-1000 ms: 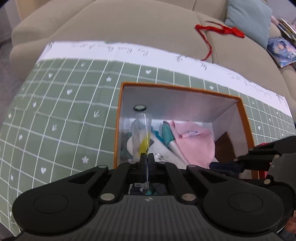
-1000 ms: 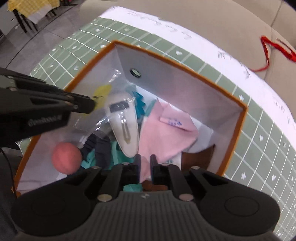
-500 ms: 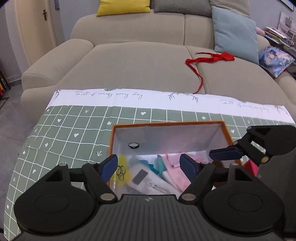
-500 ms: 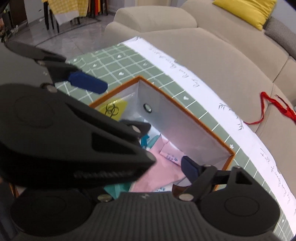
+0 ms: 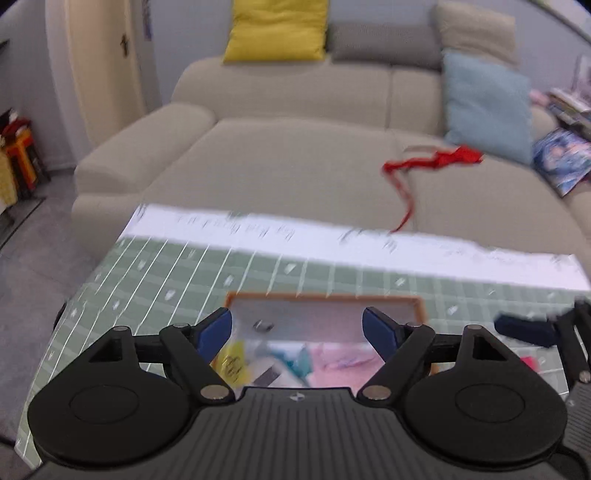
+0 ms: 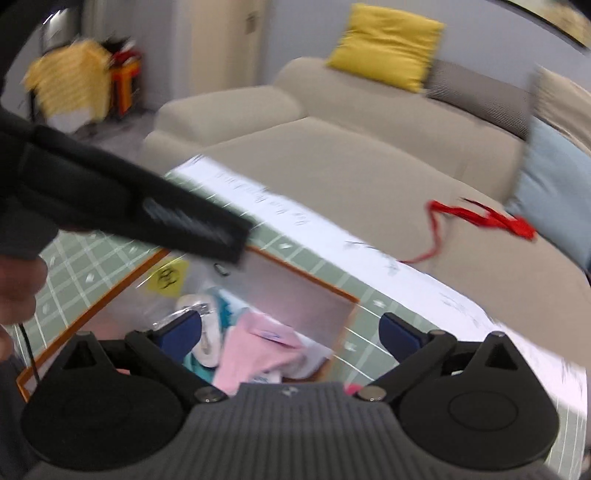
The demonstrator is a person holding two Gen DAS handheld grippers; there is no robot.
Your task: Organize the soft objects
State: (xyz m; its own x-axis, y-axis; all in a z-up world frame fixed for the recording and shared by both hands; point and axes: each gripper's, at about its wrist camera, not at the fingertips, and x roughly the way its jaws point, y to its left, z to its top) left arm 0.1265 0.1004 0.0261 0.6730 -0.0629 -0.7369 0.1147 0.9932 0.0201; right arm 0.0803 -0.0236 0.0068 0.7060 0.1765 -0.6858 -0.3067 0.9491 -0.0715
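Observation:
An orange-rimmed box (image 5: 325,296) (image 6: 303,277) stands on the green checked tablecloth (image 5: 155,280). Inside lie a clear plastic bag with a yellow label (image 6: 168,277) (image 5: 231,363), a pink cloth (image 6: 258,350) (image 5: 343,363), teal fabric and a white item. My left gripper (image 5: 297,330) is open and empty, raised above the box's near side. My right gripper (image 6: 288,332) is open and empty, also above the box. The left gripper's body crosses the right wrist view (image 6: 129,210). The frames are motion-blurred.
A beige sofa (image 5: 295,166) stands behind the table, with a red ribbon (image 5: 432,162) (image 6: 480,218), yellow (image 5: 277,29), grey and light blue cushions (image 5: 484,107) and magazines at far right. A small red-pink item (image 5: 528,362) lies right of the box.
Both grippers opened, let go of the clear plastic bag into the box, and have lifted and tilted up away from it.

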